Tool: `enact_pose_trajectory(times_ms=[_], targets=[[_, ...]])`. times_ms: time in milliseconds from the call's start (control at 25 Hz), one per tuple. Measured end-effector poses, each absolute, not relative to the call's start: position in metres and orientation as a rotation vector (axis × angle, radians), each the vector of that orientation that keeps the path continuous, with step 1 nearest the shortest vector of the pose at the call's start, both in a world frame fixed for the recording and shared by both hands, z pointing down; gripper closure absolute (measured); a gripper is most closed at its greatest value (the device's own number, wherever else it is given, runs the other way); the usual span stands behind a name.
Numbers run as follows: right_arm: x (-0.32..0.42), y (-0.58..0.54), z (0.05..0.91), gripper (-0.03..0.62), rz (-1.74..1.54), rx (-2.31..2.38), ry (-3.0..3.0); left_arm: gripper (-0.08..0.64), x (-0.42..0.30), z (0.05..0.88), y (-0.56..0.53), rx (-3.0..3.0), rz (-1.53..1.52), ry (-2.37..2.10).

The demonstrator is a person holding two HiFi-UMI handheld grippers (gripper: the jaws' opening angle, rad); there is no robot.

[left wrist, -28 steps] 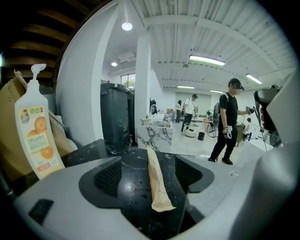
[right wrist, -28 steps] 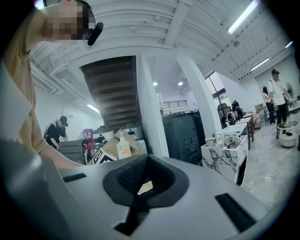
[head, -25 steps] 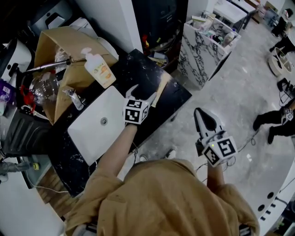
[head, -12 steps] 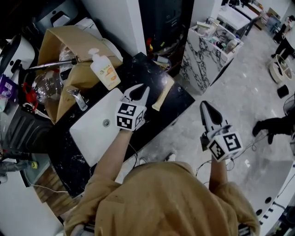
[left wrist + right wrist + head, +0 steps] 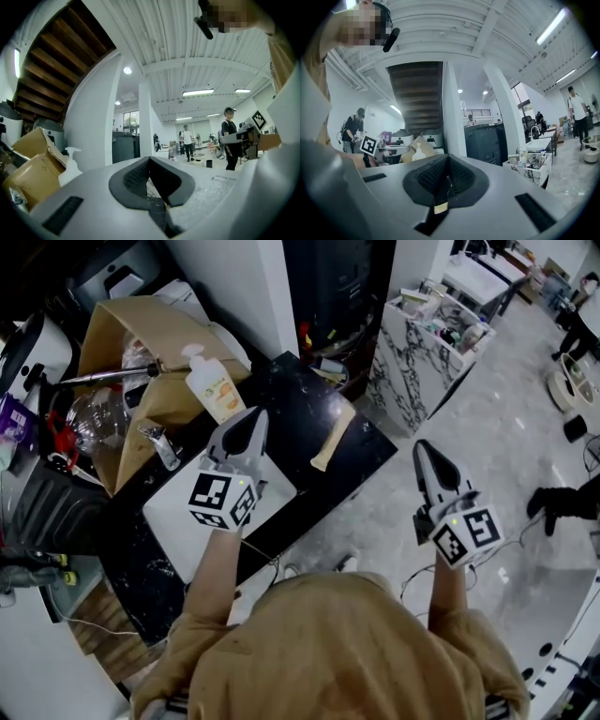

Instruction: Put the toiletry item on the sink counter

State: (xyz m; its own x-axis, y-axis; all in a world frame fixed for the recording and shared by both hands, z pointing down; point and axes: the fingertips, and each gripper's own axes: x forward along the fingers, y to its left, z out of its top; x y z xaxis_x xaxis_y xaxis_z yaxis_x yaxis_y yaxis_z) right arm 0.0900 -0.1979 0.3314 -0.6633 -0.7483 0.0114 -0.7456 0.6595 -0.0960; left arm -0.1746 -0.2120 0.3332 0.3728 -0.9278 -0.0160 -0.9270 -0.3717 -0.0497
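the left gripper hangs above the white sink basin, pointing level toward the pump bottle at the back of the black marble counter. its fingers have just been closing and now sit pressed together with nothing between them. the toiletry item, a slim beige piece, lies flat on the dark counter to the right of the basin, near the counter's right corner, apart from both grippers. the right gripper is held out over the pale floor, off the counter's edge, its fingers also shut tight on nothing. a chrome faucet stands at the basin's far left side, and an open cardboard box sits behind it, just beside the pump bottle. a marble-patterned cabinet with small items on top stands past the counter.
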Motion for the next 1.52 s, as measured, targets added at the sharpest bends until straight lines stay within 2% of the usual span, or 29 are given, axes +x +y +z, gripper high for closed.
enact_pose_trajectory(times_ms=[480,1000,1520], targets=[[0.106,-0.196,0.308,0.591,-0.088,-1.315,2.794,0.555,-0.231,0.310,-0.144,-2.414,0.141,1.846],[0.139,-0.170,0.309,0.591,-0.130,-1.452,2.704,0.555,-0.226,0.327,-0.108,-2.378,0.151,1.865],[0.121,-0.163,0.309,0.591,-0.102,-1.436,2.727,0.555,-0.222,0.330,-0.117,-2.428,0.169,1.835]])
